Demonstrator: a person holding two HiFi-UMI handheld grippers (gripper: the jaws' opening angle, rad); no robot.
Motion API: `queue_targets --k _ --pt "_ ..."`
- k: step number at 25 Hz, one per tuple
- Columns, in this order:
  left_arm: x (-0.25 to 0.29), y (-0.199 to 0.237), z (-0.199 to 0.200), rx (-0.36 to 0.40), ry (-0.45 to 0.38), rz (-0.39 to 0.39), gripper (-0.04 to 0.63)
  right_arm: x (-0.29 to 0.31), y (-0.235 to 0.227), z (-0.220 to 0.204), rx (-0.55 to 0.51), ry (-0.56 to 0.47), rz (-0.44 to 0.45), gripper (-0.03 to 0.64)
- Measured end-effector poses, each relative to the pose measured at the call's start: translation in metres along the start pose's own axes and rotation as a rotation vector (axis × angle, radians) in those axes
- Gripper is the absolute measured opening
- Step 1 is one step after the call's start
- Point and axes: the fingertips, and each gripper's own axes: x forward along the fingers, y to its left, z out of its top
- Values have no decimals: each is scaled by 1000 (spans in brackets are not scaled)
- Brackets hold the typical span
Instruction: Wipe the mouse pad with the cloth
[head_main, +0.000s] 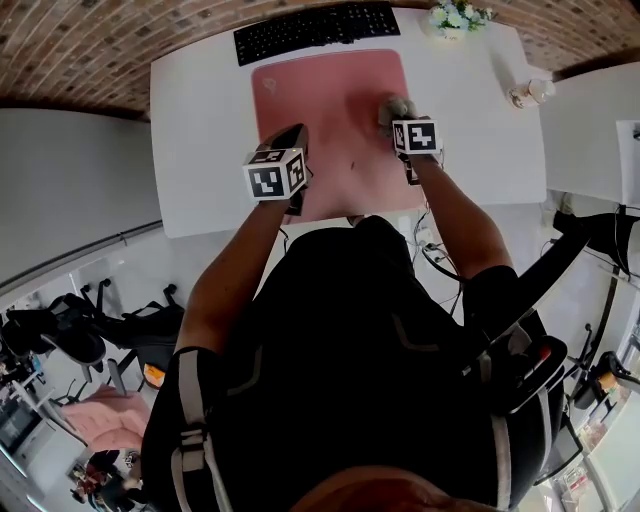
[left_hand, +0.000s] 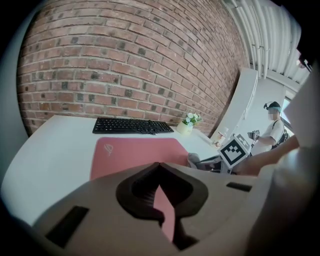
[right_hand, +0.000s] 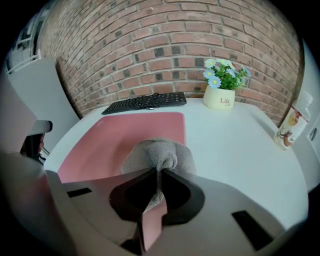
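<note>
A pink mouse pad (head_main: 335, 110) lies on the white desk (head_main: 200, 120), just in front of the keyboard. My right gripper (head_main: 398, 115) is shut on a bunched grey cloth (head_main: 393, 104) that rests on the pad's right part. In the right gripper view the cloth (right_hand: 159, 152) bulges out ahead of my right gripper (right_hand: 158, 170) onto the mouse pad (right_hand: 115, 140). My left gripper (head_main: 296, 133) hovers over the pad's left-front part, shut with nothing in it. In the left gripper view, my left gripper (left_hand: 160, 166) has the pad (left_hand: 135, 152) ahead and the cloth (left_hand: 194, 160) at its right.
A black keyboard (head_main: 315, 28) lies along the desk's far edge. A flower pot (head_main: 455, 17) stands at the far right corner, a small bottle (head_main: 528, 93) near the right edge. A brick wall (right_hand: 165, 45) backs the desk. A person (left_hand: 272, 131) stands off to the right.
</note>
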Motion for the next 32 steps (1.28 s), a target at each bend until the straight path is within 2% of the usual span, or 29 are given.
queue_targets --k 4,7,11,15,20,26,32 --pt "-4 -2 0 -12 -12 5 0 -10 -20 2 3 -2 -46 34" --pt "-9 -1 -3 -30 -29 15 -2 -21 -7 21 -74 -40 -28 34" --pt "-18 12 -8 -61 -40 52 0 -24 46 63 -204 -95 80 34" --pt "-34 31 -12 -101 -56 111 0 -21 109 97 -245 -138 197 34" --pt "-54 65 -13 -150 -77 198 -2 -5 190 118 -280 -152 311 34" --pt "-77 104 -31 -224 -70 304 0 37 280 110 -370 -100 445 34" --pt "-98 121 -47 -276 -55 365 0 70 307 91 -377 -31 452 34"
